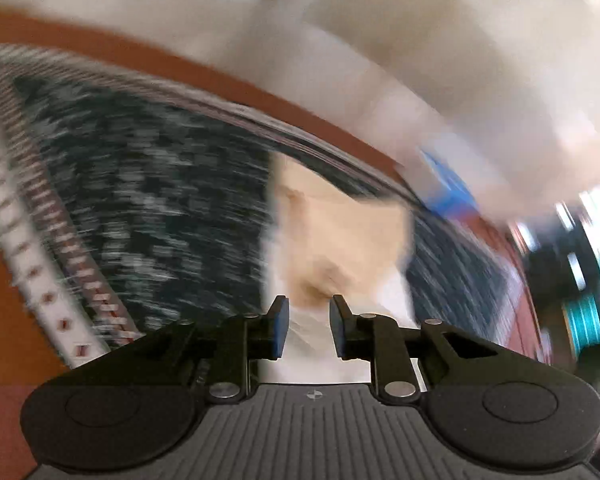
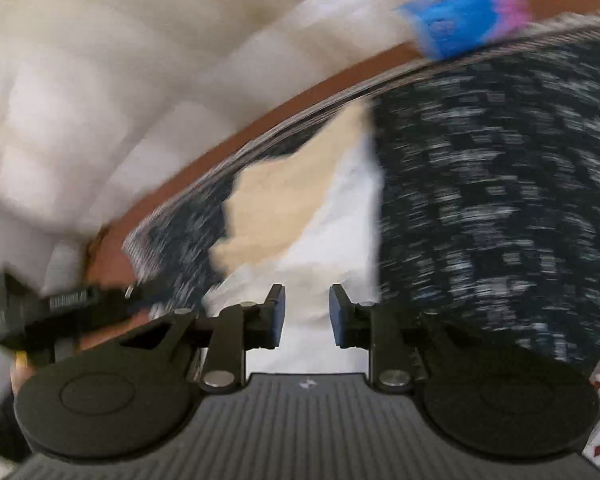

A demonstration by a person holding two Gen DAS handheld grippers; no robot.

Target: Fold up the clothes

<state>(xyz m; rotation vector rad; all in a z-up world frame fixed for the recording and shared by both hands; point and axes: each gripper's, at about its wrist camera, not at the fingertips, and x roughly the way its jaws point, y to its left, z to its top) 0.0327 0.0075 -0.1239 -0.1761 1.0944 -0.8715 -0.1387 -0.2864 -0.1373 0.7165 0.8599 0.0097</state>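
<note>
Jaws of left gripper (image 1: pixel 309 330) and right gripper (image 2: pixel 307 318) are parted, empty; white-and-beige garment (image 1: pixel 340 236) is seen lengthwise straight ahead of both.

One garment (image 1: pixel 332 232), one patterned cloth (image 1: pixel 140 200), perhaps one blue packet (image 2: pixel 460 20).

Brown table surface (image 1: pixel 4 288), blurred by motion. Directly on it: dark patterned cloth with pale speckles (image 1: pixel 140 200), banded border at 9 o'clock in left wrist view. On the cloth, centre: white-and-beige garment (image 1: pixel 340 232). Blue packet (image 2: pixel 456 20) at cloth's far edge, 1 o'clock in right wrist view.
</note>
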